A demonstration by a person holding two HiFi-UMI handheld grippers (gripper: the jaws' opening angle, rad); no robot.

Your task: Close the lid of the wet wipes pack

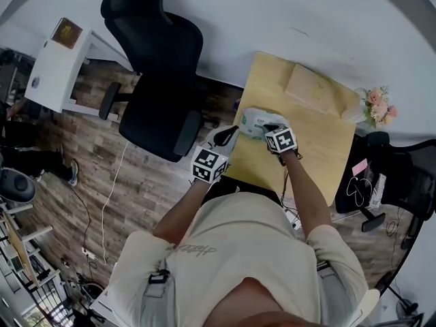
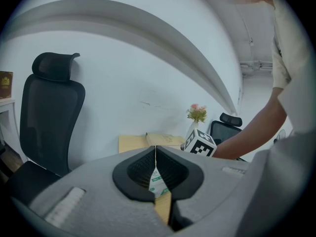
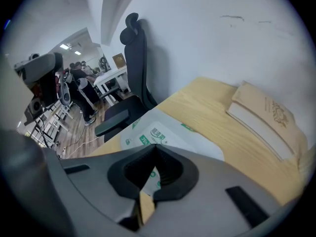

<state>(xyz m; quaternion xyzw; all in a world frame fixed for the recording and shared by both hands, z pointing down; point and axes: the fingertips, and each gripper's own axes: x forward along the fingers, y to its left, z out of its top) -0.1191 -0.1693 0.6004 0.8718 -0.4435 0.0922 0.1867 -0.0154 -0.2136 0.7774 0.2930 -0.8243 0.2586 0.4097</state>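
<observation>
Leftmost, a chair (image 1: 157, 67) is seen off the table (image 1: 320, 155). Next, the left gripper (image 1: 230, 133) is held at the table's near-left edge, just beside the pack (image 1: 253, 121). Its jaws are pressed together on nothing, and the pack is seen only beyond them. The pack is laid flat at that corner. The right gripper (image 1: 271, 126) is poised over the pack's right end, its jaws likewise clenched and empty. A book (image 1: 310, 87) and flowers (image 1: 379, 105) are found farther right. The lid cannot be made out, so the step is judged to be the approach. Next, the lid would need to be pressed down by one closed tip while the pack is steadied by the other.
</observation>
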